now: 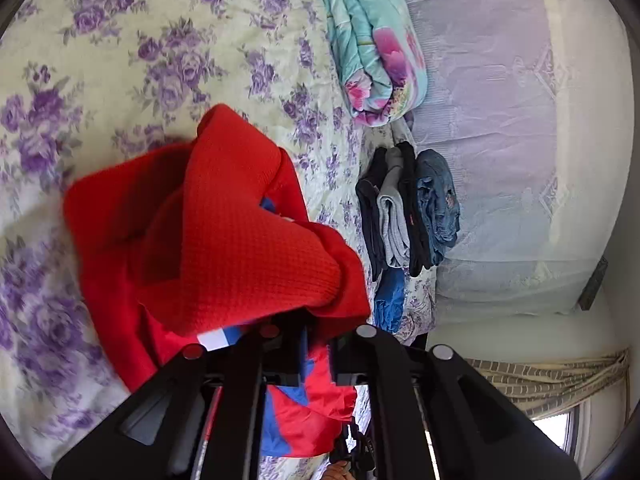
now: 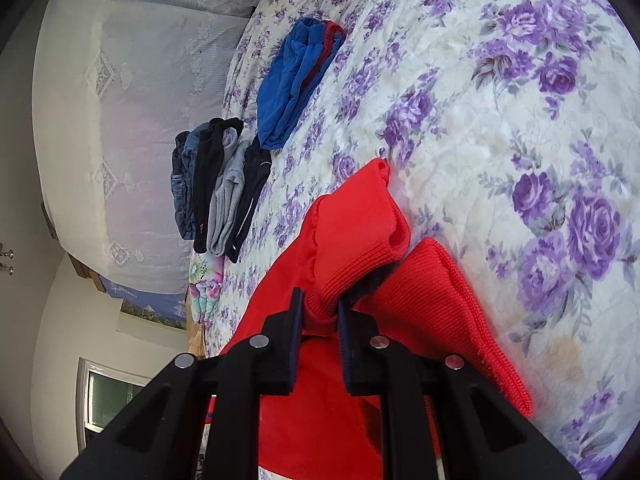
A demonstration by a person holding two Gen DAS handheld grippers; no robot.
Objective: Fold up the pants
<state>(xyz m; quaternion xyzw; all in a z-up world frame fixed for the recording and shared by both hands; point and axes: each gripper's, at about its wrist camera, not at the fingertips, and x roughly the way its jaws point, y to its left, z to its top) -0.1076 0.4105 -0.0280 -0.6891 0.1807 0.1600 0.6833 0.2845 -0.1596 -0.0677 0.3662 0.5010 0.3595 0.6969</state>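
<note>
**Red pants mid-fold, both tools clamped**

Found red pants [image 1: 224, 216] bunched and draped over the flowered bed [image 1: 120, 52], no neat fold yet. Noted finished stack of folded pants [image 2: 216, 184] near the far edge. Left tool [image 1: 304, 340] shut, red cloth bunched at its tips; pinch itself hidden. Right tool [image 2: 318, 312] clamped on a ribbed cuff [image 2: 352, 248]. Judged flattening and final folds outstanding.

Bare bedspread [image 2: 500, 128] beside pants; folded stack [image 2: 216, 184] beyond.

No legible text on anything
</note>
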